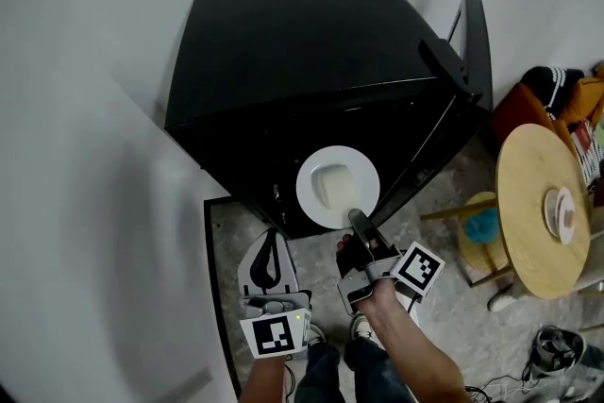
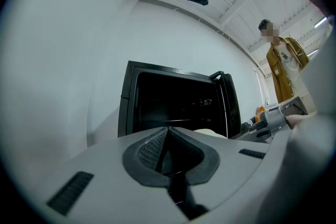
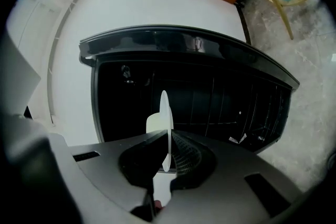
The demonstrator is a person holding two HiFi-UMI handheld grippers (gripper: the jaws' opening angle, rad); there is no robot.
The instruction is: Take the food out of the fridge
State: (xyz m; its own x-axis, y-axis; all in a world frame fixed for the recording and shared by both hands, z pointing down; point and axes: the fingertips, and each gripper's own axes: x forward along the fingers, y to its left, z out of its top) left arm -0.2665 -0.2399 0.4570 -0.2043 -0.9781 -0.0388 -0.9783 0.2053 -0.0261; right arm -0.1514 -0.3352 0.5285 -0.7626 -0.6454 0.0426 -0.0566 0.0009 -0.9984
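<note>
Grey left gripper point(image 1: 270, 239), jaws together and empty, right gripper point(image 1: 358, 218) clamped on rim of white plate point(image 1: 365, 168) with pale food point(image 1: 332, 189), plate just before open black fridge point(image 1: 302, 42), wooden table point(image 1: 528, 193) at right.

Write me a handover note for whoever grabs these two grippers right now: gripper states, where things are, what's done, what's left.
Left gripper: shut, empty.
Right gripper: shut on the rim of the white plate carrying a pale food block, in front of the open fridge.
Done: fridge door open, plate gripped.
Left: carry it clear and set it down, perhaps on the round table.
</note>
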